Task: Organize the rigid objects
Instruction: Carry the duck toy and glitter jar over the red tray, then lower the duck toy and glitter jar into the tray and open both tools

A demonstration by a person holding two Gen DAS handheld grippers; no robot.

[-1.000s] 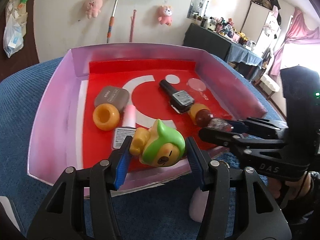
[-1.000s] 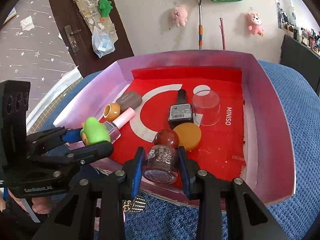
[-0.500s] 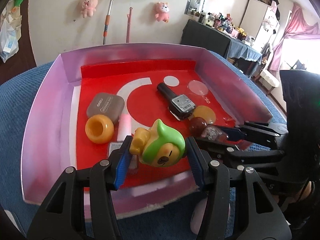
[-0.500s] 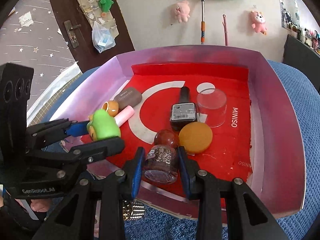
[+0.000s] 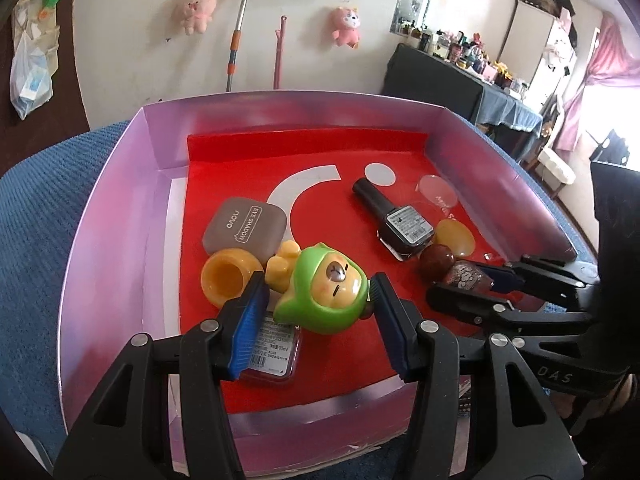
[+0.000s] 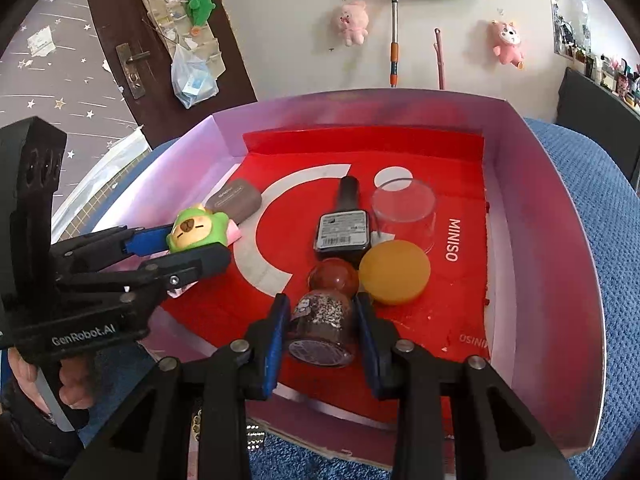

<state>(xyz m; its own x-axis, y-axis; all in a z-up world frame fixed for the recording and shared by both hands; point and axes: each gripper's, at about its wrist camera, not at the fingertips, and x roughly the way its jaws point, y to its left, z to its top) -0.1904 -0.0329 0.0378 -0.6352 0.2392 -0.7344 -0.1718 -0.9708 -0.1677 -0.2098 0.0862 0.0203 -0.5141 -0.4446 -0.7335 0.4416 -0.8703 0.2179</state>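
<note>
A pink box with a red liner holds the objects. My left gripper has opened; the green-hooded bear toy lies between its pads, tipped onto the pink nail-polish bottle. The toy also shows in the right wrist view. My right gripper still holds the glitter bottle with the brown round cap low over the liner, next to the amber disc. In the left wrist view that bottle sits between the right gripper's fingers.
In the box lie a black nail-polish bottle, a clear cup, a grey eye-shadow case and an orange ring pot. Blue knitted cloth surrounds the box. Box walls stand on all sides.
Both grippers moved forward and down into the box. The left jaws opened and the bear toy tipped over onto the liner and pink bottle. The right gripper kept its bottle.
</note>
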